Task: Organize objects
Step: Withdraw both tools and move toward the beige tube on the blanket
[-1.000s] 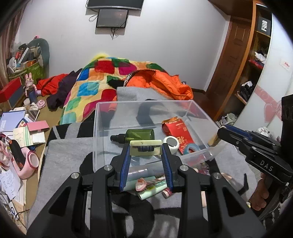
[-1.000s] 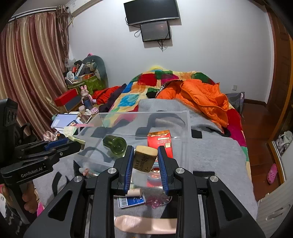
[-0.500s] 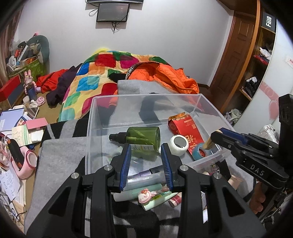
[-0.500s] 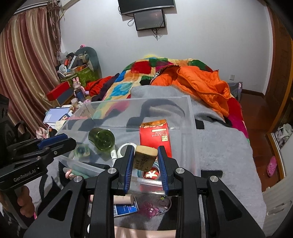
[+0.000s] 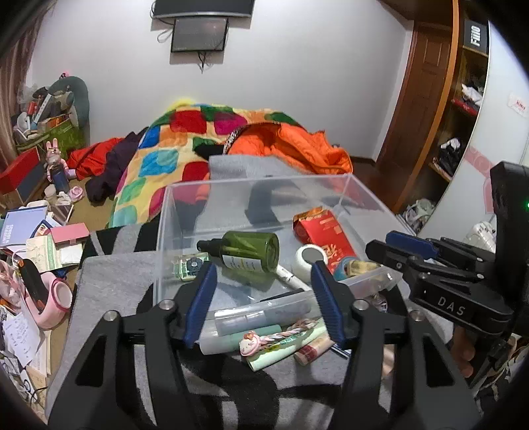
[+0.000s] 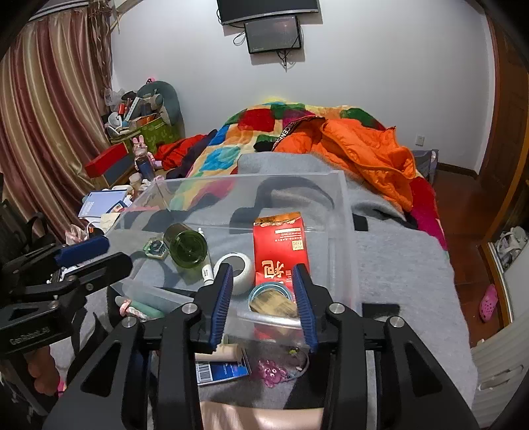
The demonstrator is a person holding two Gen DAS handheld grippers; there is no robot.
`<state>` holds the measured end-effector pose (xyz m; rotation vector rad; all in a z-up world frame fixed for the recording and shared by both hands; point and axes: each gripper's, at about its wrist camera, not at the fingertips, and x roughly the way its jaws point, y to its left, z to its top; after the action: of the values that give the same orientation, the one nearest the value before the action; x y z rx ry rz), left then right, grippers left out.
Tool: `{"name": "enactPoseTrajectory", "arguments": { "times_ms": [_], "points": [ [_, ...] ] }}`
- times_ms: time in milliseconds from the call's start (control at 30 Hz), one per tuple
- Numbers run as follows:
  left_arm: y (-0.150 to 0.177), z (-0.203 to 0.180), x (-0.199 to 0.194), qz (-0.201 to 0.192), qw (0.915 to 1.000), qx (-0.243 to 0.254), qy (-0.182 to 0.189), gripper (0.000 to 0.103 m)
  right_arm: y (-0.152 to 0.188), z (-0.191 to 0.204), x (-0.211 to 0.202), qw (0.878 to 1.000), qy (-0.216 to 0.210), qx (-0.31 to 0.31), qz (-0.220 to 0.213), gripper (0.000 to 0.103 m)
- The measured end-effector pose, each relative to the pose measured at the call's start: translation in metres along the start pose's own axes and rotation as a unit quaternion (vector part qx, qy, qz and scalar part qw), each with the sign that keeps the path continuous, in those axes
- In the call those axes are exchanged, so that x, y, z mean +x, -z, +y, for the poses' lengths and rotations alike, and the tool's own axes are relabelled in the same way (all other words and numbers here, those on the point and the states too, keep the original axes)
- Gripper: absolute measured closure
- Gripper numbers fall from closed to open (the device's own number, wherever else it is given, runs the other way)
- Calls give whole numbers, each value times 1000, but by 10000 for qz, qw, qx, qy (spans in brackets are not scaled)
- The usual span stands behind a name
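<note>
Tan block (image 6: 273, 303) now out of fingers (image 6: 222, 299)

A bedroom in a home is shown: a bed (image 6: 396, 258) is covered with a colourful quilt (image 6: 251, 139), curtains (image 6: 43, 109) are hung, and a television (image 6: 267, 10) is mounted on the wall.

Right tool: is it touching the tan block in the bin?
Apart. In the right wrist view the right tool is open, and the tan block lies in the clear bin with gaps to both fingers.
</note>
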<state>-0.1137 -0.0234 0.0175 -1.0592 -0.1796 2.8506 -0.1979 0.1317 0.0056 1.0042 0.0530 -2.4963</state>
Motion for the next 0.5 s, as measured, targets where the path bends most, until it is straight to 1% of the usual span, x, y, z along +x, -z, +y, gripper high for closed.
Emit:
{"name": "enactPoseTrajectory", "arguments": {
  "times_ms": [100,167,233,333,400,500],
  "points": [
    [0,1,-8,-42,9999,-66,75,37,1,0,-8,10000,34,-10,-54,61],
    [0,1,-13,-96,9999,-108,79,32,2,0,-16,9999,32,4,-117,55],
    [1,2,-18,-162,9997,-135,83,31,4,-1,-25,9998,30,9,-184,52],
    [6,2,-25,-191,9995,-209,104,29,9,0,-38,9996,96,-36,-259,49],
    [10,2,-28,-146,9996,-215,91,27,14,-1,-45,9994,167,-86,-281,47],
    [18,-1,-30,-58,9999,-124,28,27,24,-3,-56,9992,254,-113,-278,42]
  ]
}}
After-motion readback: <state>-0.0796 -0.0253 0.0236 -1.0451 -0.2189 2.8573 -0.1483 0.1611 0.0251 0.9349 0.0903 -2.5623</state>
